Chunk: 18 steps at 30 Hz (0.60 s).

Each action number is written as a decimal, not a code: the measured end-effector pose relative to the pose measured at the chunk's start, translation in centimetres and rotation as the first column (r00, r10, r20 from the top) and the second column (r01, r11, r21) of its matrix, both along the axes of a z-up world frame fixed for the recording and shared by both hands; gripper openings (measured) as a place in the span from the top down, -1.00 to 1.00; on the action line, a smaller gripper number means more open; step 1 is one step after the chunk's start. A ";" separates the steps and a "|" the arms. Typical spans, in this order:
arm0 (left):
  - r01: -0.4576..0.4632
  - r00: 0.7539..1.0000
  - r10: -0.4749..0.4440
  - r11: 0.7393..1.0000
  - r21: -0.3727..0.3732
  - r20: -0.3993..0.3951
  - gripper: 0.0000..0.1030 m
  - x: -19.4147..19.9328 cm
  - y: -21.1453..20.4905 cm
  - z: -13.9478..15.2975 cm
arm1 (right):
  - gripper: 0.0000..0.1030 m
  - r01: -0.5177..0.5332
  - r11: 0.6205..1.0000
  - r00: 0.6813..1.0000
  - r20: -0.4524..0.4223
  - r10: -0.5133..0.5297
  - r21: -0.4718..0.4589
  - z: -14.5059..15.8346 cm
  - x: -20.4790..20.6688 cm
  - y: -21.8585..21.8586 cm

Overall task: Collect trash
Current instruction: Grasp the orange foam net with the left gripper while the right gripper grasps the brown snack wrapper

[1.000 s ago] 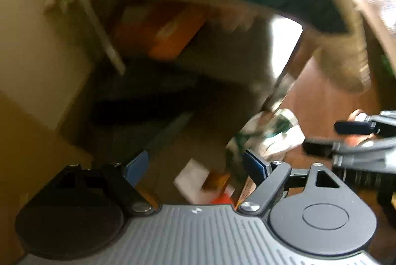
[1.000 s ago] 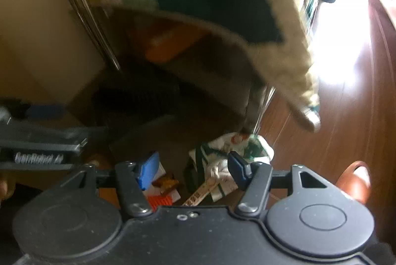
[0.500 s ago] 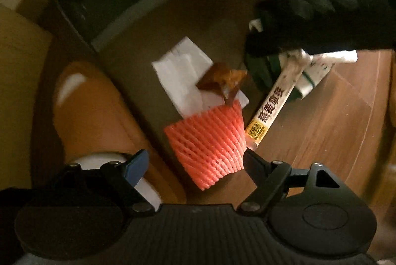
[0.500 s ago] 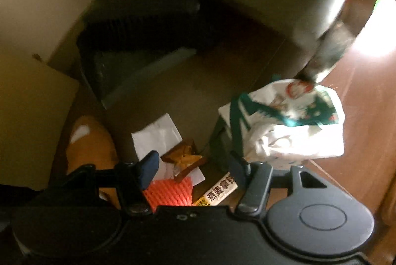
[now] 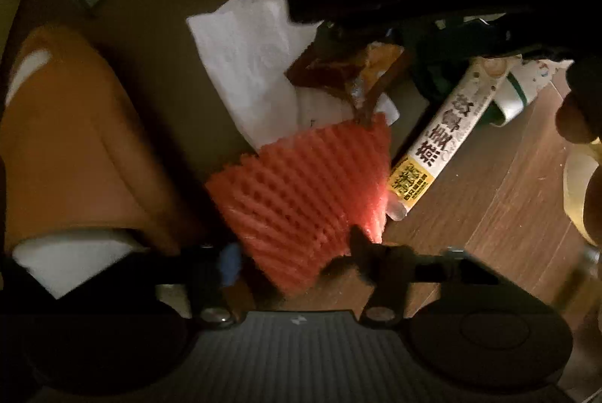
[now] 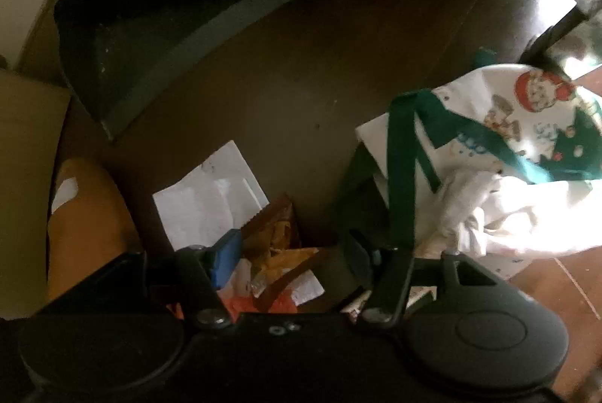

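A red foam net (image 5: 301,192) lies on the dark floor, and my left gripper (image 5: 293,252) points down over its near end. The jaws are closing, with both pads touching the net's sides. Beyond it lie a white tissue (image 5: 248,64), a brown snack wrapper (image 5: 338,72) and a long white stick packet (image 5: 440,139). My right gripper (image 6: 289,252) hangs over the same wrapper (image 6: 274,233). Its jaws are closing slightly and stand apart, with the wrapper between them untouched. The tissue (image 6: 203,207) and a bit of the net (image 6: 244,305) show beneath it.
A white cloth bag with green straps (image 6: 489,139) lies to the right on the wooden floor. An orange slipper (image 5: 67,139) sits close on the left. A dark dustpan (image 6: 150,38) rests further back by the wall. A table leg (image 6: 557,30) stands at the upper right.
Both grippers have dropped from looking under the table to pointing down at the floor litter. The left jaws have narrowed around the red net. The right one has come closer to the brown wrapper.
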<state>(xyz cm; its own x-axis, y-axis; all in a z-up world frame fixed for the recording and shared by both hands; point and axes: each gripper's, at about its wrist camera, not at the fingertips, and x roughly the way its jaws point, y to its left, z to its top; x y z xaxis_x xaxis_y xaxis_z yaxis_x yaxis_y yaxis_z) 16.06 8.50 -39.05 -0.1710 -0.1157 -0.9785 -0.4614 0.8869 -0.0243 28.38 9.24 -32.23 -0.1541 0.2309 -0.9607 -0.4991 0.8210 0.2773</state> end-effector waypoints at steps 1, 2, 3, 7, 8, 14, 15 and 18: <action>-0.019 1.000 0.019 1.000 -0.014 0.002 0.15 -0.1 0.3 -0.1 | -0.13 0.007 1.000 1.000 0.000 -0.007 0.002 -0.2 0.1 0.0; -0.035 0.999 0.035 0.999 -0.024 0.006 0.28 -0.2 0.5 -0.1 | -0.12 0.011 1.000 1.000 0.001 -0.011 0.003 -0.4 0.0 -0.1; -0.041 0.999 0.042 0.999 -0.035 0.009 0.35 -0.2 0.7 0.0 | 0.03 0.017 1.000 1.000 0.000 -0.017 0.008 -0.5 0.0 -0.2; -0.046 0.999 0.046 0.998 -0.038 0.009 0.71 -0.4 0.9 0.2 | 0.34 0.031 0.999 1.000 -0.004 -0.031 0.024 -0.3 0.1 -0.6; -0.047 0.999 0.048 0.998 -0.037 0.007 0.73 -0.4 0.9 0.4 | 0.37 0.027 0.999 1.000 0.004 -0.027 0.030 -0.1 0.1 -0.7; -0.047 0.998 0.048 0.999 -0.025 0.037 0.80 -0.6 0.5 3.0 | 1.00 0.042 0.998 0.997 0.060 -0.045 0.039 2.0 -0.2 -1.9; -0.046 0.998 0.047 0.999 -0.021 0.046 0.80 -0.7 0.5 3.5 | 1.00 0.048 0.998 0.996 0.068 -0.051 0.046 2.7 -0.2 -2.3; -0.041 0.997 0.041 0.999 0.008 0.065 0.80 -0.8 0.6 5.4 | 1.00 0.057 0.997 0.993 0.096 -0.063 0.055 4.3 -0.4 -3.5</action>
<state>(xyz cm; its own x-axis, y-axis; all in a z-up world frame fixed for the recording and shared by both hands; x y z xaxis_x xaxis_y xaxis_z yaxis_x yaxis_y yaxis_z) 15.24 9.06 -33.66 -0.1027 -0.1117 -0.9884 -0.4952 0.8675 -0.0466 28.02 5.77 -27.90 -0.0444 0.2874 -0.9568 -0.4762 0.8358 0.2732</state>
